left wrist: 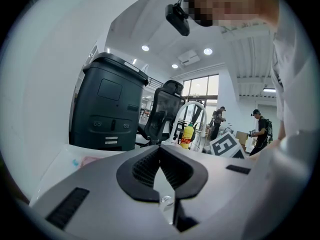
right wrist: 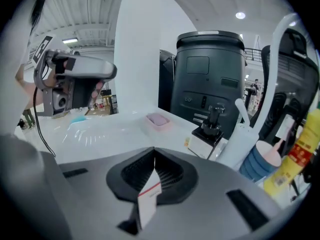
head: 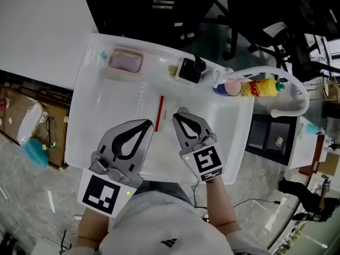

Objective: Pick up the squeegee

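The squeegee [head: 160,113] lay flat in the middle of the basin [head: 106,110] — thin, likely light and stiff, with a slick red edge. It looked best pinched across its narrow body. Left gripper [head: 150,122] and right gripper [head: 175,116] hovered over the basin's near half, tongs pressed together and pinching nothing.

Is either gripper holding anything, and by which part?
Nothing is held. Both the left gripper and right gripper are shut and empty; the squeegee lies in the sink.

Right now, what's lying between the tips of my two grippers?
A thin red strip, likely the squeegee, lies on the white basin between left gripper and right gripper; the head view shows it.
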Demonstrator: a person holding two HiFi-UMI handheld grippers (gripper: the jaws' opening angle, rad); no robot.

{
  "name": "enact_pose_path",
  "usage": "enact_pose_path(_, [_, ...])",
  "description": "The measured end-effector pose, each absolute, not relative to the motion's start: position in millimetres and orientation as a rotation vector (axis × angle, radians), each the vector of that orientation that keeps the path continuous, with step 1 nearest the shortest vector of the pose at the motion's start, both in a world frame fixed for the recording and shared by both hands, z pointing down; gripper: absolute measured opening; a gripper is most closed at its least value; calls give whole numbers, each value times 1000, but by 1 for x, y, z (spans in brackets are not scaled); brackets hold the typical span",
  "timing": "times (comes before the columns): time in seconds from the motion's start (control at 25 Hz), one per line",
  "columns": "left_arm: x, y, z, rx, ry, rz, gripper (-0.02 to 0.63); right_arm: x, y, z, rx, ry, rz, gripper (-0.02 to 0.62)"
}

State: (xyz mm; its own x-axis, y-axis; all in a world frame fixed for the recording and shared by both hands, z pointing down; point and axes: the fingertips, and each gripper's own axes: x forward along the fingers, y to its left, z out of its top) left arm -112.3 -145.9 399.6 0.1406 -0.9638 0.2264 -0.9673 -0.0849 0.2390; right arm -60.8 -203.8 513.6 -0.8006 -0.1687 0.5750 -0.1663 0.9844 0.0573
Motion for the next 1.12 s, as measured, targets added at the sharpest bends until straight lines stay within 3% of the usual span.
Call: enact_pose_path(1.12, [-123,-146,428,2045,-1851,45,12,-33,-215,637,-37,-2137,-157,71])
